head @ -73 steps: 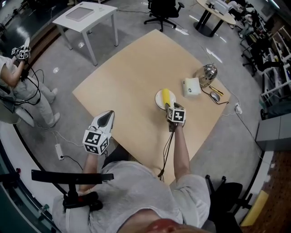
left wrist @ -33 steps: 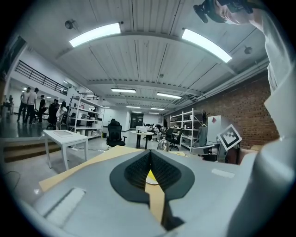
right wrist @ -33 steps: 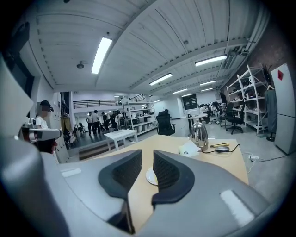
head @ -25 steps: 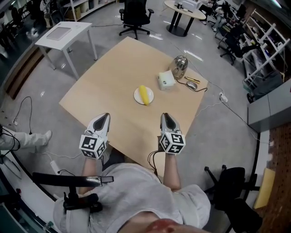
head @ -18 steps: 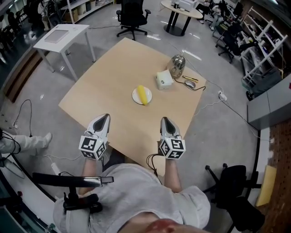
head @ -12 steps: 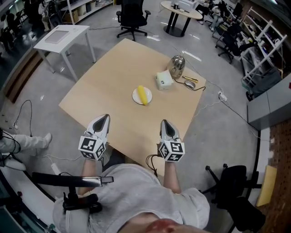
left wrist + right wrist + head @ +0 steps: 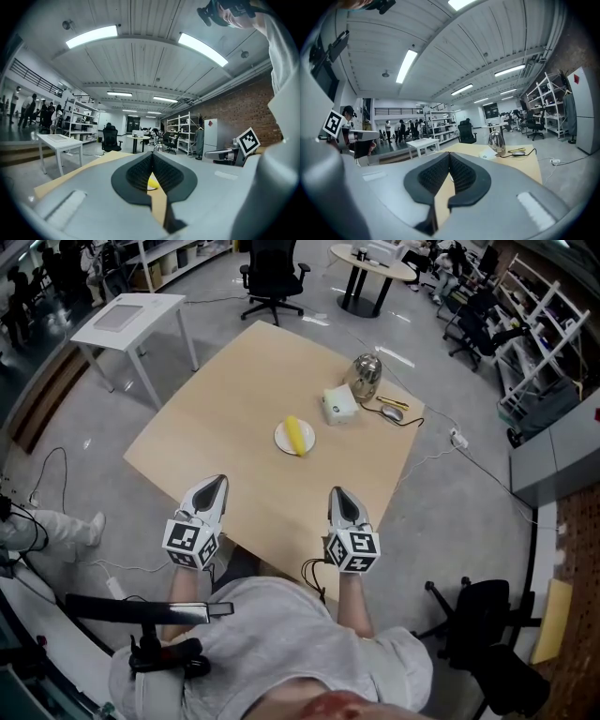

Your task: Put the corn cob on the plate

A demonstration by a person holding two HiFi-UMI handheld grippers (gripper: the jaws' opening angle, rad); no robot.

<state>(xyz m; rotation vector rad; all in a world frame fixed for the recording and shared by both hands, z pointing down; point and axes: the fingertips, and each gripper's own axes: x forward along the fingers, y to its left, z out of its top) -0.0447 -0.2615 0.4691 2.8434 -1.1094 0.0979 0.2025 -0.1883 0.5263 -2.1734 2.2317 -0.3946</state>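
Head view: the corn cob (image 7: 298, 435) lies on the white plate (image 7: 280, 439) in the middle of the counter (image 7: 216, 427); a little while back the right tool (image 7: 339, 495) was right at the plate, now it is back by the near edge, clenched shut and empty; the left tool (image 7: 217, 482) sits beside it, shut too, holding nothing, just as before.

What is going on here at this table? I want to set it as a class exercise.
A person holds the left hand-held gripper and the right hand-held gripper near the front edge of the table, both shut and empty. The corn cob lies on the white plate mid-table, away from both. The task looks done.
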